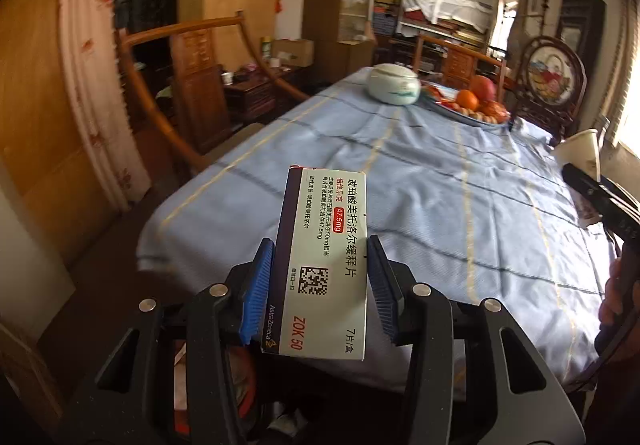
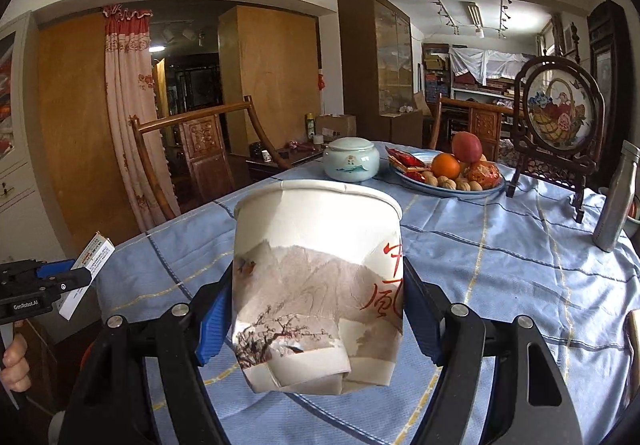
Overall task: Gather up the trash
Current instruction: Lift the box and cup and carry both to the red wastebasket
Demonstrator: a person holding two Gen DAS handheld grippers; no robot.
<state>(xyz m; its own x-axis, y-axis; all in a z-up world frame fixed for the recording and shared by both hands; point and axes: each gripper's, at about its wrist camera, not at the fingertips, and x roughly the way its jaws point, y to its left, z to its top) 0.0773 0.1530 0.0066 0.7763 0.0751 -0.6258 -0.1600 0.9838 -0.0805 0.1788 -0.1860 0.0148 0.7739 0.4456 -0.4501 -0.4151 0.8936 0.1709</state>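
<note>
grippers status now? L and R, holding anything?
Left gripper: closed on the medicine box, held clear of the table.
Right gripper: closed on the crumpled paper cup, also lifted.

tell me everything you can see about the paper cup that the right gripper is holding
The paper cup is white with a rolled rim, printed with an ink-style mountain landscape, blossoming branches and red brush characters. It looks like thin paper, creased and crumpled near its base. It sits roughly upright, mouth up and tipped slightly away, held off the tablecloth. The right gripper is shut on it, blue pads pressing its left and right sides. Its inside cannot be seen. In the left wrist view its rim shows at the right edge.
</note>
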